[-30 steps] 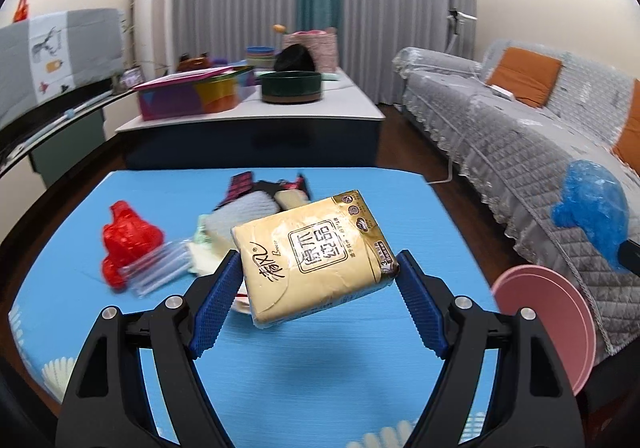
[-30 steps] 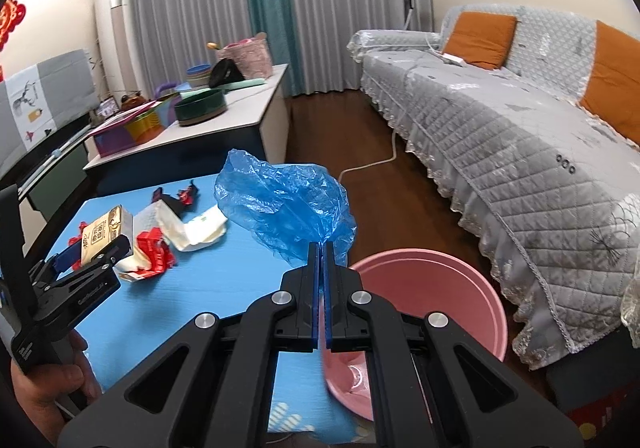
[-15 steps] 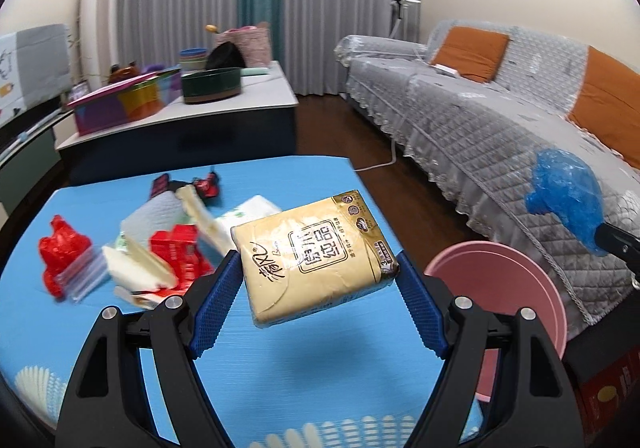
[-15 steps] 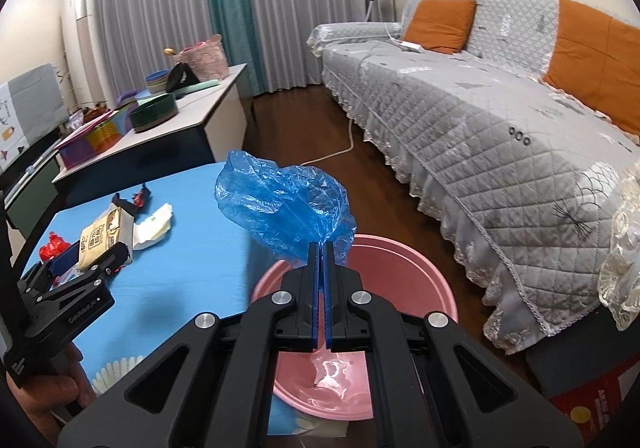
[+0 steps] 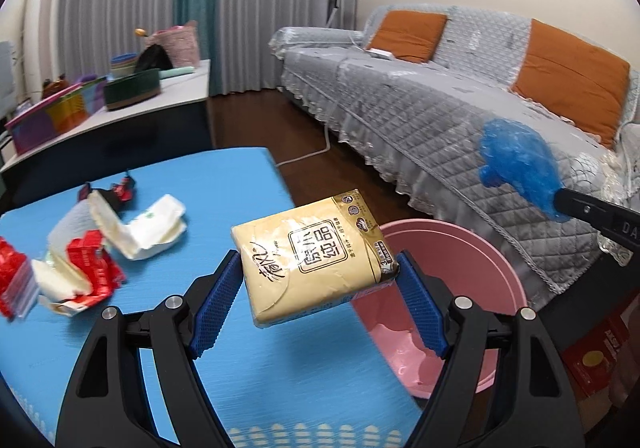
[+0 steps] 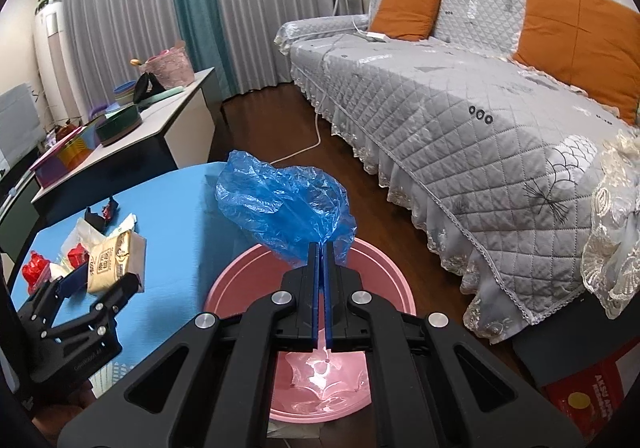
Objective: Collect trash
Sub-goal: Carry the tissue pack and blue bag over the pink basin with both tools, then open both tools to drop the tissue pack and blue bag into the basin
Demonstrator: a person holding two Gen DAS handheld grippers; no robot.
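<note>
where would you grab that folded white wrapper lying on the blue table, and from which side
Take the white wrapper by its raised upper flap, coming from above on the bare-table side. It lies folded open like a clamshell, so that edge stands clear of the blue table.

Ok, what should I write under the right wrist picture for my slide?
Right hand-held gripper pinches a blue bag over the pink bin beside the table.

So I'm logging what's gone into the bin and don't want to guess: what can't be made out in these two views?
- Pink plastic basin, right wrist view: the right gripper and the crumpled blue plastic bag it grips cover much of the inside.
- Same basin, left wrist view: the yellow tissue pack in the left gripper hides its near side.
- Red wrappers, left wrist view: blurred, print unreadable.
</note>
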